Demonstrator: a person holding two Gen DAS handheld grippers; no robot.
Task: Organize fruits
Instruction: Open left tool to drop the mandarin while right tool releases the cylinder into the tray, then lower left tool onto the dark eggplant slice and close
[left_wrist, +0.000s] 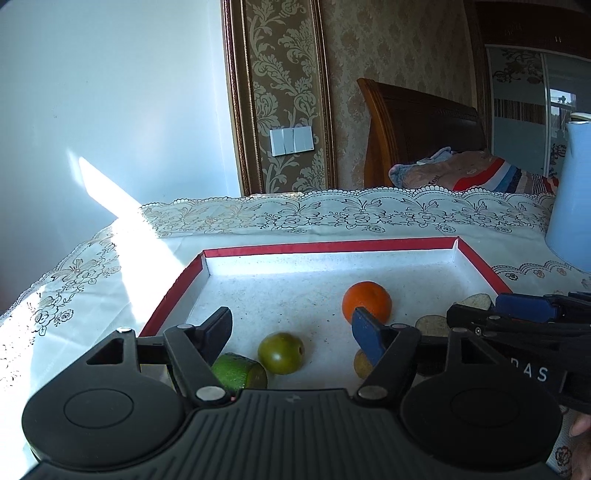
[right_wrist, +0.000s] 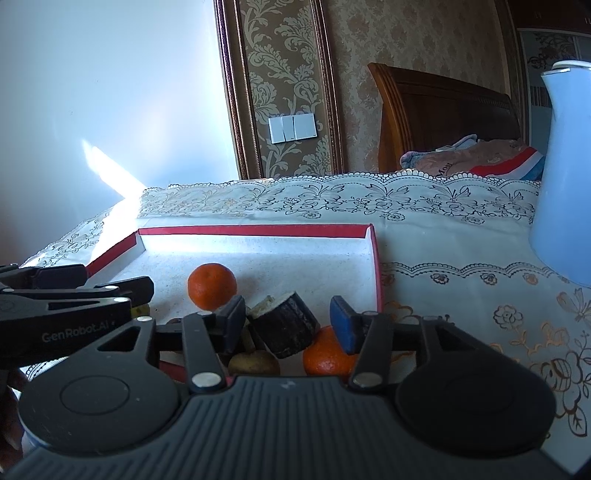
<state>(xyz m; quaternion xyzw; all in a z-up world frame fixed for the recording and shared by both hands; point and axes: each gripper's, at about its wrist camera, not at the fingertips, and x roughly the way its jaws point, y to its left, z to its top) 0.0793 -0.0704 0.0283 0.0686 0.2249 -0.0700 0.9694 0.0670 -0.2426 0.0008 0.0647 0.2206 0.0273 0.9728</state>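
A shallow white tray with a red rim (left_wrist: 332, 246) (right_wrist: 258, 231) lies on the table. In the left wrist view it holds an orange (left_wrist: 366, 301), a green round fruit (left_wrist: 281, 353), a bright green cut piece (left_wrist: 238, 372) and brownish pieces (left_wrist: 431, 325). My left gripper (left_wrist: 291, 330) is open and empty above the green fruit. In the right wrist view my right gripper (right_wrist: 286, 321) is open, with a dark cut chunk (right_wrist: 284, 325) between its fingers, untouched as far as I can tell. An orange (right_wrist: 212, 286) sits behind, another orange (right_wrist: 325, 356) and a brownish fruit (right_wrist: 253, 362) lie below.
A lace floral tablecloth (right_wrist: 461, 295) covers the table. A tall pale blue jug (right_wrist: 565, 177) (left_wrist: 572, 206) stands at the right. The other gripper shows at each view's side edge. A wooden bed headboard (left_wrist: 421, 125) and wall lie beyond the table's far edge.
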